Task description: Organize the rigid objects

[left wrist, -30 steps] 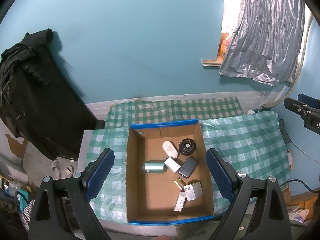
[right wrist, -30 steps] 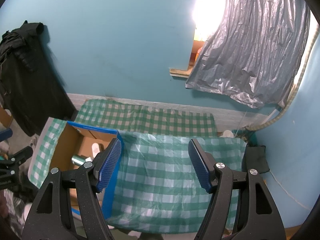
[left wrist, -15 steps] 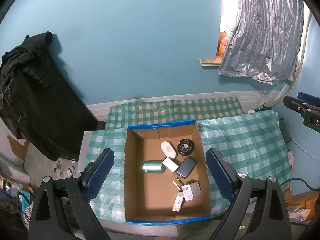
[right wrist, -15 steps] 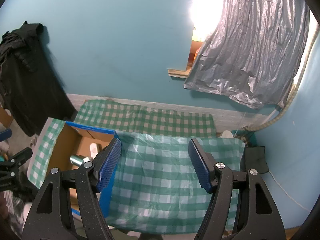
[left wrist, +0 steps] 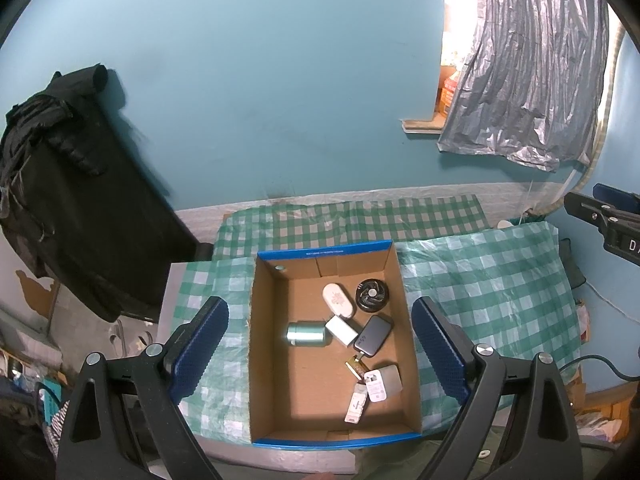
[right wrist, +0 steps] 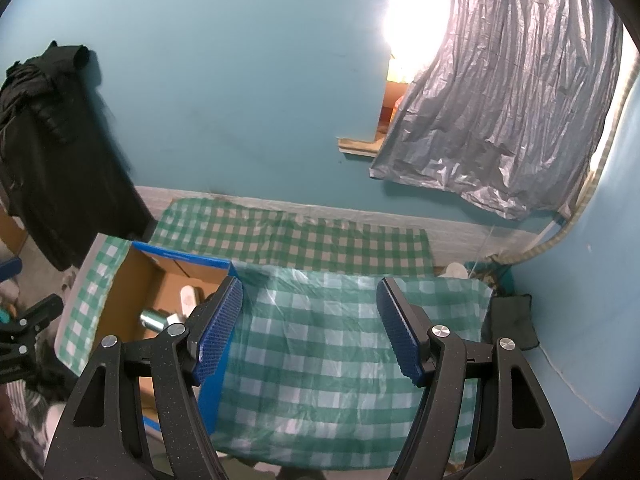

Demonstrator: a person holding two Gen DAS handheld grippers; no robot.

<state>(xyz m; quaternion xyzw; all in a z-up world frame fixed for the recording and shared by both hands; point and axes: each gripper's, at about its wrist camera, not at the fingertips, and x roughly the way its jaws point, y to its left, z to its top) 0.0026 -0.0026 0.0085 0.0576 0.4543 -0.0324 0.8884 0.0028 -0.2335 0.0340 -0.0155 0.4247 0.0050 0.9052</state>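
A cardboard box with blue rims is sitting on the green checked tablecloth, its long axis running from 6 to 12 o'clock in the left wrist view. Inside, a silver cylinder is lying on its side, pointing toward 3 and 9, beside a white adapter, a dark power bank, a white oval case and a round black disc. The box's left half is lying bare. The left gripper is hovering wide open over it, holding nothing. The right gripper is hanging half open and empty over bare cloth at the box's 3 o'clock. A teal wall is standing behind
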